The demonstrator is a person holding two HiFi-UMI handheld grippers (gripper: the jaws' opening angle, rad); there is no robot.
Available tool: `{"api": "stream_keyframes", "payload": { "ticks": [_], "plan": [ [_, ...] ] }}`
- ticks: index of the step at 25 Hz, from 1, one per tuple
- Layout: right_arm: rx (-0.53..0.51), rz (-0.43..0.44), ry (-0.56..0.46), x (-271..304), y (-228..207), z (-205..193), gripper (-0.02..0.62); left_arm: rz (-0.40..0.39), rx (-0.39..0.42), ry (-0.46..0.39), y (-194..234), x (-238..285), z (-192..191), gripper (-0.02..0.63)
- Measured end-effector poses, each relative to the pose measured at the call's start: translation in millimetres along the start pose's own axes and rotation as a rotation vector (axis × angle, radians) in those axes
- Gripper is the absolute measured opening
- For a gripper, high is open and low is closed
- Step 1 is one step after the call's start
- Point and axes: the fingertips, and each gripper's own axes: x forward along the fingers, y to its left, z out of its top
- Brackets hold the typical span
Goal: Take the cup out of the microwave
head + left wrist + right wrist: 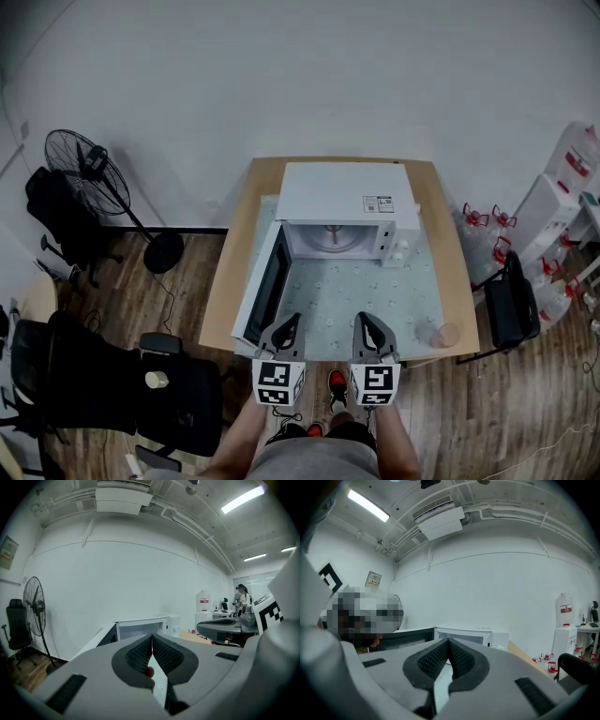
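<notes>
1. Left gripper [289, 323], right gripper [363, 322]: jaws clenched, empty, over desk's [239, 244] near edge.
2. Cup [446, 335]: pale pink, translucent, apparently upright, mouth upward; desk's right front corner, outside open microwave [347, 192].

Wooden table [456, 253] under pale mat [375, 302], open microwave [342, 192] at back, pink cup [447, 335] front-right.

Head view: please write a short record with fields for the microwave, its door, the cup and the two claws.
microwave: on the table, far side
door: open, swung to the left
cup: on the table near the front right corner, outside the microwave
left claw: shut, empty
right claw: shut, empty
</notes>
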Motion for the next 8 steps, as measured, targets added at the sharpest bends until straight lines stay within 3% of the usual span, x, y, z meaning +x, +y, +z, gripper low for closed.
{"api": "stream_keyframes", "payload": {
  "ticks": [8],
  "plan": [
    [-0.003, -0.007, -0.007, 1.9, -2.4, 1.3, 0.018, -0.006, 0.007, 0.001, -0.5, 2.4, -1.7, 0.023]
  ]
}}
